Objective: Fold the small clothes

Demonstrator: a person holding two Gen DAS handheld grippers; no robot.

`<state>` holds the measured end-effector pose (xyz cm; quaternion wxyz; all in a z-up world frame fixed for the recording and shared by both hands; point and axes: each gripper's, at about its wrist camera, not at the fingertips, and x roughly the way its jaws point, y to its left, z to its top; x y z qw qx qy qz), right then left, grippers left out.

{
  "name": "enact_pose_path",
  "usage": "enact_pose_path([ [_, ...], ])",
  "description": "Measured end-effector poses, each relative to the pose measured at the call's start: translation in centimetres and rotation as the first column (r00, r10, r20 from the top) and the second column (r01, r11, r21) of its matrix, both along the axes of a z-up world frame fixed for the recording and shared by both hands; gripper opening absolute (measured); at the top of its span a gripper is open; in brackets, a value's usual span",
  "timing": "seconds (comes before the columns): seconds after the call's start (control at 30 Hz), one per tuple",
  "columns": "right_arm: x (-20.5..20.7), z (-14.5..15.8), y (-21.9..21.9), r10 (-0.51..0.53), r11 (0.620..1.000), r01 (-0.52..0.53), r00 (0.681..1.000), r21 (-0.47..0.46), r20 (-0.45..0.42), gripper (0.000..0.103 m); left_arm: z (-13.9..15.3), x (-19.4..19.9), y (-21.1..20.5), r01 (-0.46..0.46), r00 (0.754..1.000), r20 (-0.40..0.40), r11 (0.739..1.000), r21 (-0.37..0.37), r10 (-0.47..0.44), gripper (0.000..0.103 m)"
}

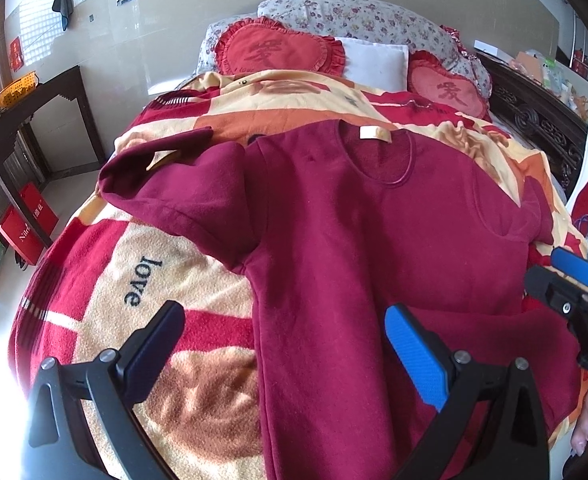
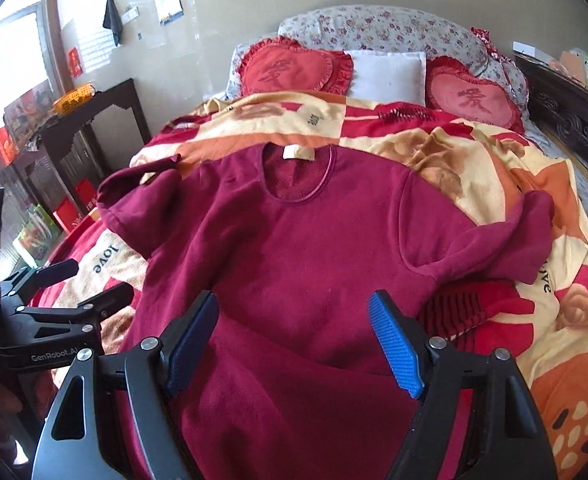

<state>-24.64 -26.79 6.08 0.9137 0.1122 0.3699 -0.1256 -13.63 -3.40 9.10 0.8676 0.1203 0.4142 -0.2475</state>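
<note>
A dark red fleece top [image 1: 334, 216] lies flat on the bed, neck hole and cream label [image 1: 374, 134] toward the pillows. It also shows in the right wrist view [image 2: 302, 248]. Its left sleeve [image 1: 162, 184] spreads out to the left; its right sleeve [image 2: 506, 236] lies bent at the right. A fold of the same cloth lies across the lower part [image 2: 294, 380]. My left gripper [image 1: 286, 344] is open above the top's lower left edge. My right gripper [image 2: 294, 340] is open above the lower middle. Neither holds anything.
The bed is covered by a red, orange and cream blanket [image 1: 142, 280]. Two red heart cushions [image 1: 278, 48] and pillows lie at the head. A dark side table [image 1: 34, 120] with an orange basket stands left; a carved dark bed frame [image 1: 542, 120] runs on the right.
</note>
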Motion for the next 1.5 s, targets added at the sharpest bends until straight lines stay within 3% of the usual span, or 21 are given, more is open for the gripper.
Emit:
enact_pose_path([
  [0.43,0.1,0.9,0.1,-0.009,0.999,0.011,0.999,0.043,-0.04,0.062,0.0,0.8,0.9,-0.04,0.998,-0.051,0.999,-0.016,0.039,0.102],
  [0.73,-1.0,2.6,-0.8,-0.01,1.0,0.01,0.999,-0.001,-0.037,0.062,1.9,0.0,2.0,-0.115,0.993,-0.044,0.993,-0.032,0.114,0.102],
  [1.23,-0.5,1.1,-1.1,0.143,0.989,-0.142,0.99,0.05,-0.019,0.062,4.8,-3.0,2.4,-0.233,0.972,0.023,0.972,0.006,0.233,0.102],
  [1.5,-0.9,1.6,-0.3,0.144,0.987,-0.146,0.989,0.07,0.033,0.062,5.6,-3.0,3.0,-0.223,0.975,0.007,0.975,0.014,0.223,0.102],
])
